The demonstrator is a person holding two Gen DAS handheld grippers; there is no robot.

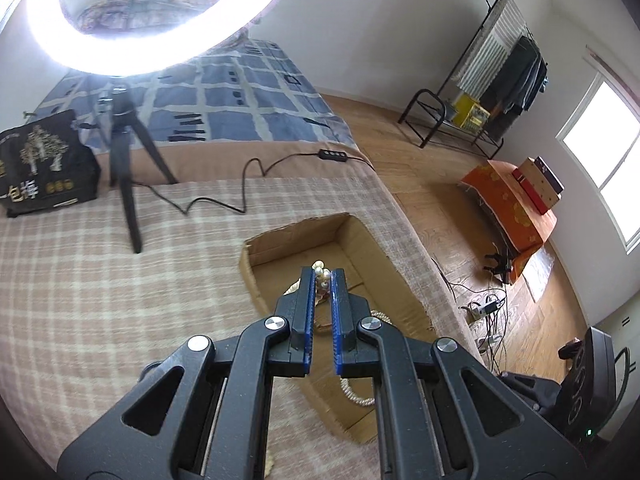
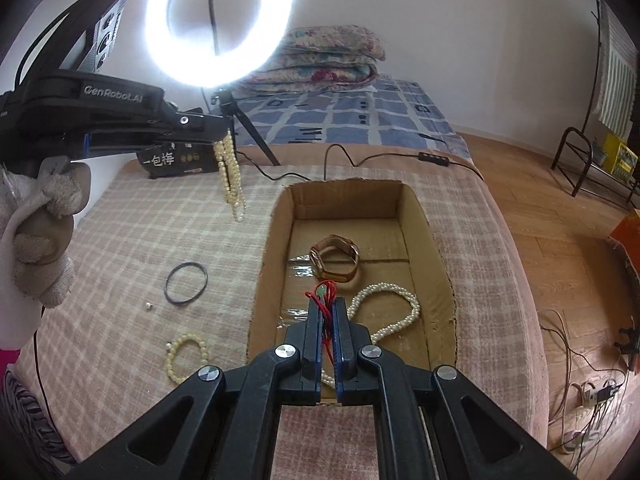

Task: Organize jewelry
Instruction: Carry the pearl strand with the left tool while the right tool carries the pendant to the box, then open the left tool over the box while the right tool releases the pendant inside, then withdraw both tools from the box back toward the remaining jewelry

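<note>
Jewelry partly sorted into an open cardboard box on the checked bed cover.

A cream pearl strand [image 2: 229, 176] hung in doubled loops from the shut left tool [image 2: 218, 142], at upper left of the right wrist frame, left of the cardboard box [image 2: 276, 232]. A red cord with a small green pendant [image 2: 325, 300] was pinched in the shut right tool [image 2: 328, 312] over the box. Inside the box lay a rose-gold watch [image 2: 334, 258] on its side and a white pearl necklace [image 2: 394, 312] in a loose curve. Left of the box, on the cover, lay a black ring band [image 2: 187, 283], a cream bead bracelet [image 2: 186, 356] and a tiny silver bead [image 2: 149, 305].
</note>
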